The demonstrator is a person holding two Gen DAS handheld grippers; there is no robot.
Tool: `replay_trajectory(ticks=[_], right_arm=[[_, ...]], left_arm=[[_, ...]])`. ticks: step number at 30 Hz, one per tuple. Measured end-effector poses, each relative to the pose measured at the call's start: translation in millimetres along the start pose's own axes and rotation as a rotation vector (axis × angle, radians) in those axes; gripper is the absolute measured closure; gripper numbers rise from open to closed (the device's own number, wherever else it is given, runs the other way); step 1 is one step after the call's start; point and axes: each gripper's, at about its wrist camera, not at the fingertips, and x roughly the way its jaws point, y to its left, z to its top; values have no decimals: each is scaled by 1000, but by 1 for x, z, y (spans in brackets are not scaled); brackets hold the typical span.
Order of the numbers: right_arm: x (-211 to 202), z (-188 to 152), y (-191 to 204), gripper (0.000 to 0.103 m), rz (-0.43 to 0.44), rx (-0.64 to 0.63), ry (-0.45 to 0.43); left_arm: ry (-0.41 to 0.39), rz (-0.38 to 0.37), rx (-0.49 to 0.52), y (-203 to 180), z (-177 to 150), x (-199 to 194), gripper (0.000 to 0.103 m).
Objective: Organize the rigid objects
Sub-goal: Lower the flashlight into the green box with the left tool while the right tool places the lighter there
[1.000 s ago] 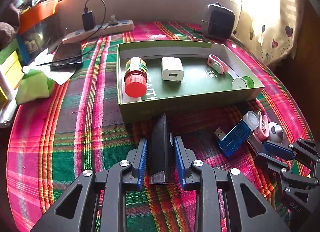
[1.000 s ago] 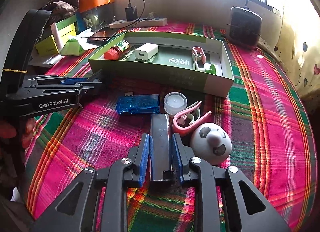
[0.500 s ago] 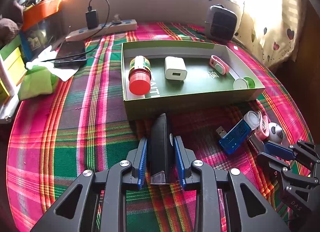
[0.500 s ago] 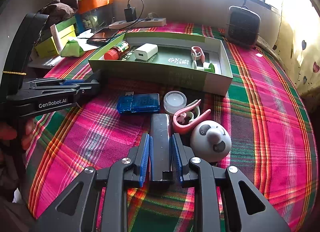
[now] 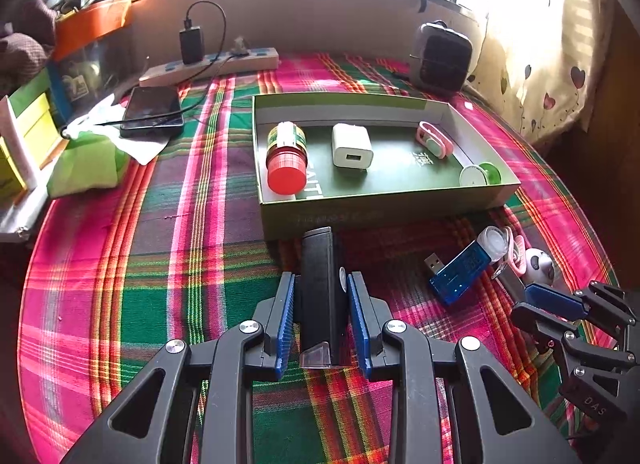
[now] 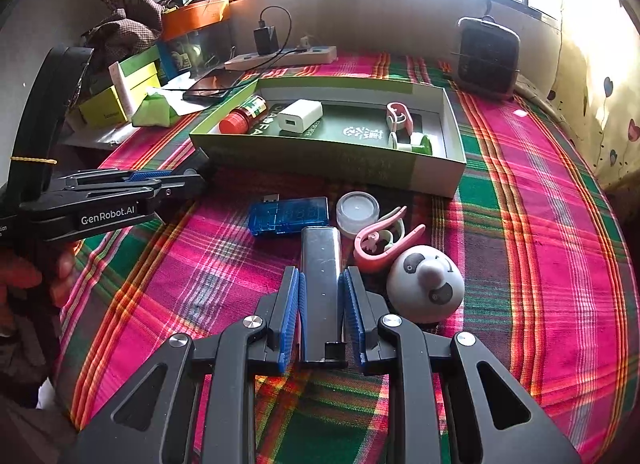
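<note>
Both grippers' fingers (image 5: 285,316) (image 6: 289,304) clamp black bars (image 5: 318,288) (image 6: 321,284)

Left gripper (image 5: 320,304) at 6 o'clock, blue pads closed on an upright black bar (image 5: 319,292). Green box (image 5: 380,210) at centre on the plaid cloth (image 5: 160,264), holding a red-capped bottle (image 5: 286,160) at its 9 o'clock end, a white charger (image 5: 352,146) mid-box, a pink clip (image 5: 434,140) toward 2 o'clock, and a green-and-white disc (image 5: 480,175) at 4 o'clock. Blue USB stick (image 5: 458,270) lies at 3 o'clock beside a clear cap (image 5: 494,242). Right gripper (image 5: 560,306) enters at 4 o'clock. Phone (image 5: 152,110) and power strip (image 5: 212,66) at 11 o'clock.
</note>
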Motion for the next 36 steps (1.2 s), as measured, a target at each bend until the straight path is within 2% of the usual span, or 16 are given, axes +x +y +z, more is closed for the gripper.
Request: replay_trajectory(ticks=[19, 36], right_arm=[[-19, 15, -3, 79, 14, 25, -63], [-17, 63, -16, 79, -18, 31, -106]], left_arm=[[-62, -25, -3, -3, 14, -28, 78], [-72, -65, -9, -9, 48, -15, 78]])
